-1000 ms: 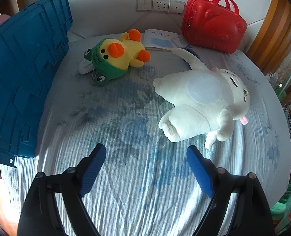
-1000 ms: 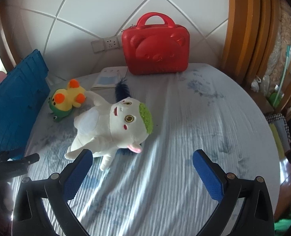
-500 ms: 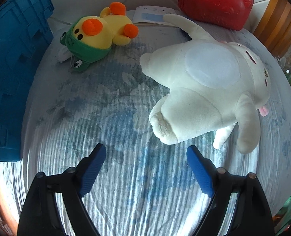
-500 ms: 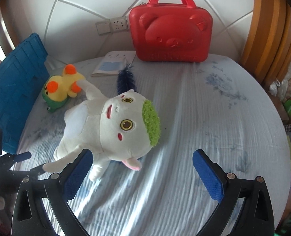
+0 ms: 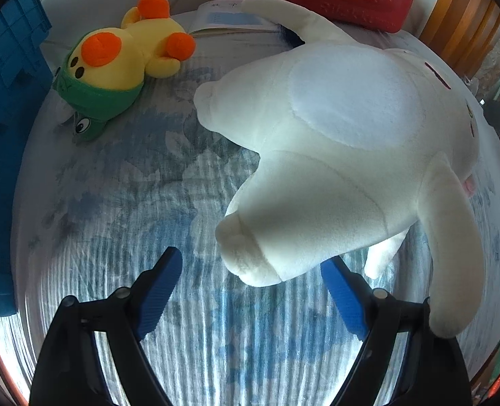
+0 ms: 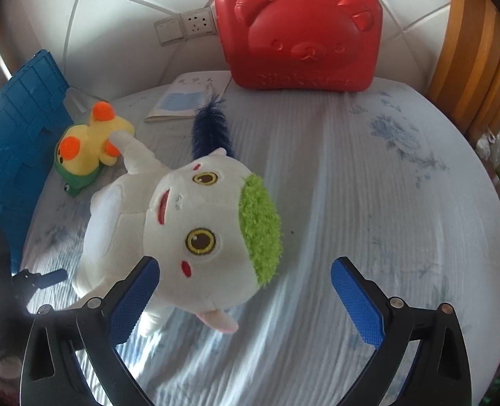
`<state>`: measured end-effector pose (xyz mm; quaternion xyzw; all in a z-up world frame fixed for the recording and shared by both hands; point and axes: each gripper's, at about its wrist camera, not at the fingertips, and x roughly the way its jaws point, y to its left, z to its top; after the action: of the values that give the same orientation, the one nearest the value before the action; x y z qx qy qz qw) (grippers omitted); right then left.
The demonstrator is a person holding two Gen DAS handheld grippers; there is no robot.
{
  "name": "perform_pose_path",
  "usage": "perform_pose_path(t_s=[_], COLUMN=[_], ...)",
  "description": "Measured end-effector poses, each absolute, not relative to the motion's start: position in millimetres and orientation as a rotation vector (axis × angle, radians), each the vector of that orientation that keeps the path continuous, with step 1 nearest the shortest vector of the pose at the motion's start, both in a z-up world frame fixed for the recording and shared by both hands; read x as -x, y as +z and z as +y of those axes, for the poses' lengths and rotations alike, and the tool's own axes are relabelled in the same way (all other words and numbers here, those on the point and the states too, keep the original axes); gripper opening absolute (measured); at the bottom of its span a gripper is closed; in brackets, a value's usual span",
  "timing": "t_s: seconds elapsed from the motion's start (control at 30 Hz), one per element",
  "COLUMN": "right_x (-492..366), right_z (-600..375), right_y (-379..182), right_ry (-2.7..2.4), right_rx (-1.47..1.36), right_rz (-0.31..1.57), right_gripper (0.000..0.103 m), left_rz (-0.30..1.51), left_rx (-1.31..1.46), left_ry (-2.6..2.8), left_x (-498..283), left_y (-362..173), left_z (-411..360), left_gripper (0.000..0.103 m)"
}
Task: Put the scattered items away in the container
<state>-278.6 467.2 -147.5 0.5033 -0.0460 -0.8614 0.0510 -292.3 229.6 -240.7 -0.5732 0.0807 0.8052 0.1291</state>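
Both tools are hanging wide apart and empty at a white plush cat (image 5: 344, 155) lying on the bed (image 6: 368, 186): left tool (image 5: 253, 277) at its foot, right tool (image 6: 246, 280) at its head. Likely next: closing on it, then lifting toward the blue container (image 6: 16, 128) on the left.

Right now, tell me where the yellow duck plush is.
The yellow duck plush lies at the left in both views, between the blue crate and the white plush.

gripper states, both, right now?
Left gripper: open, holding nothing, the white plush toy's foot between its fingers.
Right gripper: open, holding nothing, at the toy's head.
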Motion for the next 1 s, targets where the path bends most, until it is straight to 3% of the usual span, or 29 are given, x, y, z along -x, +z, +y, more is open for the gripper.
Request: perform_pose_path(t_s=[0.6,0.77,1.0], right_x=[335,333,314], right_z=[470,467,470], right_y=[-192,-189,-174], right_ry=[-2.414,-2.419,-2.457], right_rx=[-1.492,-1.502,-1.485], right_rz=[-0.386,-0.375,-0.346], right_gripper=[0.103,0.103,0.102], left_rz=[0.144,0.17,0.012], left_rx=[1.59,1.572,1.453], left_ry=[2.257,2.269,2.293], left_x=[317,300,277], left_y=[-250,-228,-168], left_z=[225,222,208], left_gripper=[0.085,0.085,0.085])
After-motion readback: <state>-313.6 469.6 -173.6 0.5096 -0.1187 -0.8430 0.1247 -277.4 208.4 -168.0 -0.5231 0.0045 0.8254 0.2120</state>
